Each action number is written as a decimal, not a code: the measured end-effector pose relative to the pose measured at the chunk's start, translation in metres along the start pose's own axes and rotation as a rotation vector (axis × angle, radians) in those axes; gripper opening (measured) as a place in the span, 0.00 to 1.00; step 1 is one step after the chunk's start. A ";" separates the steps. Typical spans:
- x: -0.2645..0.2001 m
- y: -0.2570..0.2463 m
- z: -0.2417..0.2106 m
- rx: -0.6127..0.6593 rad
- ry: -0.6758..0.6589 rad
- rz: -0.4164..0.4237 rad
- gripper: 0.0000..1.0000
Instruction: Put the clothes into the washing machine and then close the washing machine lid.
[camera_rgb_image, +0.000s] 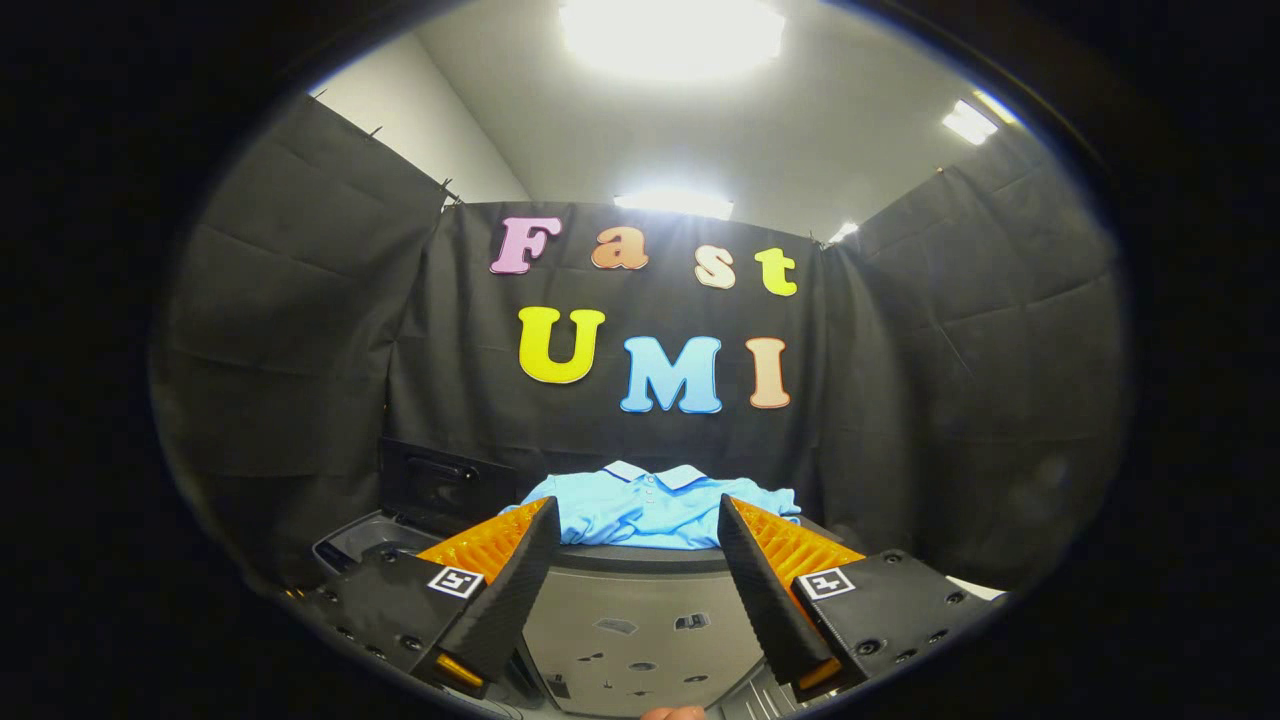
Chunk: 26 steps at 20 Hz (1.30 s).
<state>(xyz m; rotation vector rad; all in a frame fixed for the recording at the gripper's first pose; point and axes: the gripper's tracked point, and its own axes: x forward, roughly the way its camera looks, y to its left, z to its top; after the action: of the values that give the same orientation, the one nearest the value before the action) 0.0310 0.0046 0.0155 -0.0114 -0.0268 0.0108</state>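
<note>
The gripper (637, 510) holds its two fingers spread wide apart, and nothing is between them; both fingers (520, 570) are in free air and touch no object. Just beyond the fingertips, at about 12 o'clock from the gripper, a light blue polo shirt (645, 505) with a white-edged collar lies on top of a dark, rounded surface, which seems to be the top of the washing machine (640, 620). The shirt is spread flat, with the collar on the far side, toward the booth wall. Its left part is near the tip of the left finger and its right sleeve reaches past the tip of the right finger, but I cannot tell if the cloth touches either finger. Below the shirt, between the two fingers, the grey front face of the machine is visible, with some small dark marks on it. At about 10 o'clock from the gripper, behind the left finger, a dark lid (440, 485) stands upright and open, and under it there is a grey opening (365, 540) with a rounded rim; the inside of it is mostly hidden by the finger. At 6 o'clock, very low between the fingers, a small part of a person's hand (672, 713) shows. Black cloth walls close the scene behind and on both sides, and bright ceiling lamps (672, 35) shine above.
</note>
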 end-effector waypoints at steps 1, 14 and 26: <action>0.001 -0.001 0.002 0.002 -0.004 -0.001 0.98; 0.011 0.004 0.019 0.002 -0.007 0.021 0.98; 0.097 -0.025 0.039 0.092 0.212 0.051 0.98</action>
<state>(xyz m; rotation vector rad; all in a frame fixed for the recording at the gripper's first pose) 0.1271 -0.0187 0.0572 0.0791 0.1855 0.0622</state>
